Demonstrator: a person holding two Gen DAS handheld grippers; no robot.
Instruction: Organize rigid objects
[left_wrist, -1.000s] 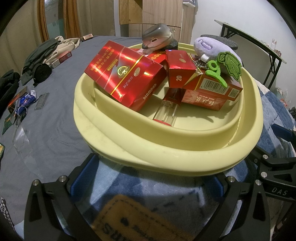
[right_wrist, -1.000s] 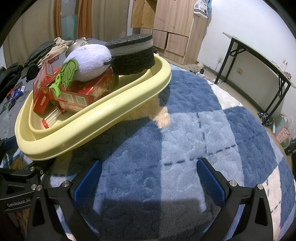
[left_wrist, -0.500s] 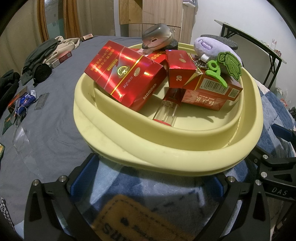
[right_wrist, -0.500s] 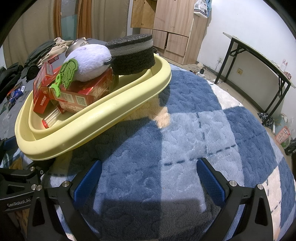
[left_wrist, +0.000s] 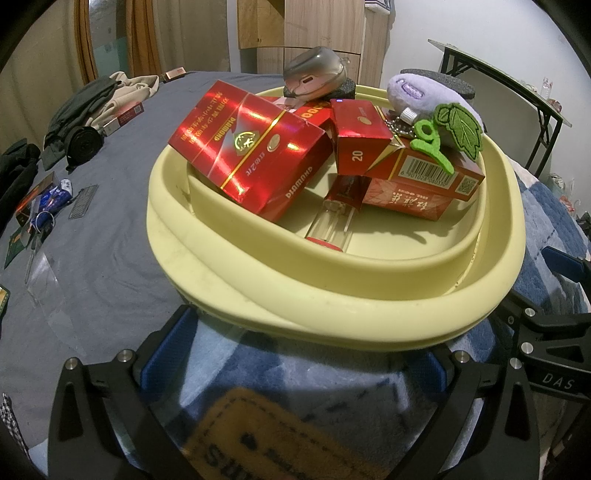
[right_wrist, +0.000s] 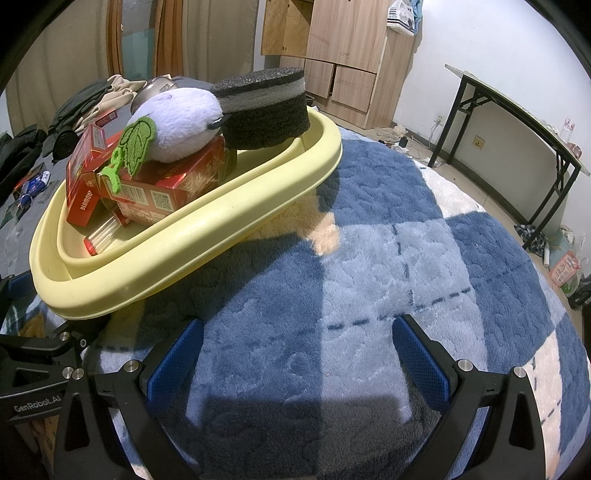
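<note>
A pale yellow basin (left_wrist: 332, 314) (right_wrist: 207, 236) rests on a blue checked blanket (right_wrist: 388, 258). Inside it lie several red cigarette boxes (left_wrist: 247, 147) (right_wrist: 166, 181), a clear tube with red caps (left_wrist: 334, 225) (right_wrist: 101, 234), a purple plush with a green felt leaf (left_wrist: 432, 96) (right_wrist: 177, 125), a dark sponge (right_wrist: 266, 107) and a grey rounded device (left_wrist: 316, 72). My left gripper (left_wrist: 299, 354) is open just in front of the basin's near rim, holding nothing. To the basin's right, my right gripper (right_wrist: 297, 354) is open over bare blanket.
On the grey sheet (left_wrist: 103, 236) left of the basin lie clothes (left_wrist: 96, 107), a small box (left_wrist: 125, 116) and scattered small items (left_wrist: 44, 206). A wooden cabinet (right_wrist: 343, 59) and a black-legged table (right_wrist: 517, 122) stand behind.
</note>
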